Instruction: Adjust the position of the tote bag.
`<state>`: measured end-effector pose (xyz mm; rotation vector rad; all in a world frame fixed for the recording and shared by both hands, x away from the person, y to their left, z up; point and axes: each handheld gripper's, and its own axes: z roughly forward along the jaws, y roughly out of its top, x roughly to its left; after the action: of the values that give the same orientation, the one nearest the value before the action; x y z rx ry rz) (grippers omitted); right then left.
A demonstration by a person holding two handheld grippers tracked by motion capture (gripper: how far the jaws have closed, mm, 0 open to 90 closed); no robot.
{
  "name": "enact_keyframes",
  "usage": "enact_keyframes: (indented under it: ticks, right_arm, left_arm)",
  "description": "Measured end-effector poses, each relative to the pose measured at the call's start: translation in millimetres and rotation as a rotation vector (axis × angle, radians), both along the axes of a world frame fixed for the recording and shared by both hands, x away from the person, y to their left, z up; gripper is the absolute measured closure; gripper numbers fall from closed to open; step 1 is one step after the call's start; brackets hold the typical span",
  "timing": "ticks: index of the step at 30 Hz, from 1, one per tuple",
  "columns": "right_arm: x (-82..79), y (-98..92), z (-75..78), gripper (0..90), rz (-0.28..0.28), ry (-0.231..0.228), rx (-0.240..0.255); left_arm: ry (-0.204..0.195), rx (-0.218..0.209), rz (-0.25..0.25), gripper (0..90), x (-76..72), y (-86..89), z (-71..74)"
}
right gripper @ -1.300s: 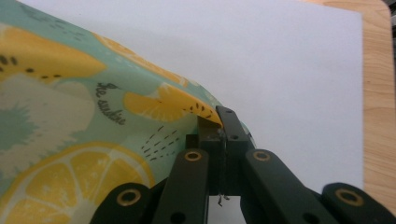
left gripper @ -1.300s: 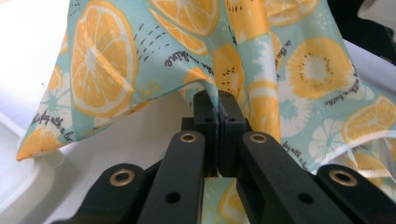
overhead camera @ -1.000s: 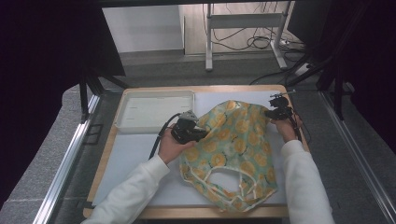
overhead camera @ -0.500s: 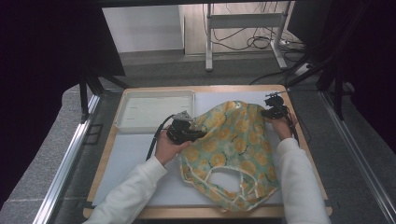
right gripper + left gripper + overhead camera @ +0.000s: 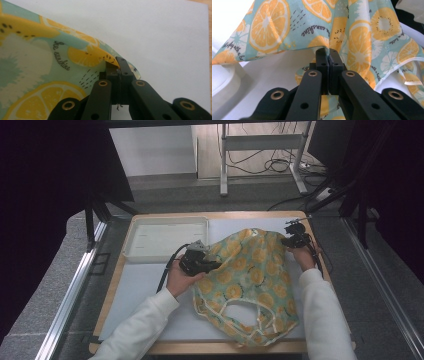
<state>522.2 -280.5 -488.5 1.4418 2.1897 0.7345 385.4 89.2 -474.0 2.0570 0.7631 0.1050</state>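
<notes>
While the citrus-print bag (image 5: 250, 280) lies spread on the table (image 5: 150, 285), right of the white tray (image 5: 165, 237), the left tongs (image 5: 212, 265) grip its left edge and the right tongs (image 5: 289, 241) its far right corner. Left gripper view: jaws pinched together on the fabric (image 5: 337, 30), lettering reads "sunshine". Right gripper view: jaws clamped on the bag's corner (image 5: 110, 58), with "sunshine" again.

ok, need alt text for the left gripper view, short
The left gripper, its two black jaws shut together, pinches the edge of a teal cloth printed with orange slices, lifting it like a tent over a white mat. A white strap trims the cloth at right.
</notes>
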Motion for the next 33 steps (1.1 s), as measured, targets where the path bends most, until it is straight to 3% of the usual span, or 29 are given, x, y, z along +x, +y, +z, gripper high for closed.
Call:
enact_keyframes:
  ticks: [3, 5, 7, 14, 18, 21, 25, 33]
  right_arm:
    - [1.8, 0.3, 1.7, 89.1, 0.001, -0.007, -0.001]
    - [3.7, 1.9, 1.7, 89.1, 0.005, -0.009, -0.005]
    - [6.4, 4.0, 1.2, 89.2, 0.007, -0.007, -0.003]
    - [13.1, 15.8, -0.8, 89.1, 0.026, -0.008, -0.007]
    - [11.2, 13.2, -3.4, 87.9, 0.018, -0.006, 0.000]
    - [6.6, 8.5, -3.7, 76.0, 0.003, -0.003, -0.005]
    - [-3.3, 0.4, 0.9, 53.9, -0.019, -0.011, -0.022]
    - [-40.9, -16.1, 25.1, 49.6, -0.010, -0.089, 0.050]
  left_arm:
    - [-0.018, 0.018, -0.006, 89.8, -3.1, 0.5, 2.2]
    - [0.006, 0.028, -0.015, 90.0, -6.2, -0.7, 3.3]
    - [0.001, 0.036, -0.023, 90.0, -9.9, -2.6, 3.5]
    - [-0.004, 0.038, -0.030, 90.0, -13.2, -2.8, 2.6]
    - [-0.010, 0.031, -0.005, 87.5, -9.8, 1.0, 0.0]
    - [0.000, 0.029, 0.013, 83.4, -8.0, 4.6, -1.1]
    - [-0.018, 0.032, 0.021, 69.5, -12.4, 8.5, 0.5]
    - [-0.067, 0.006, 0.030, 58.1, -25.7, 19.7, 11.3]
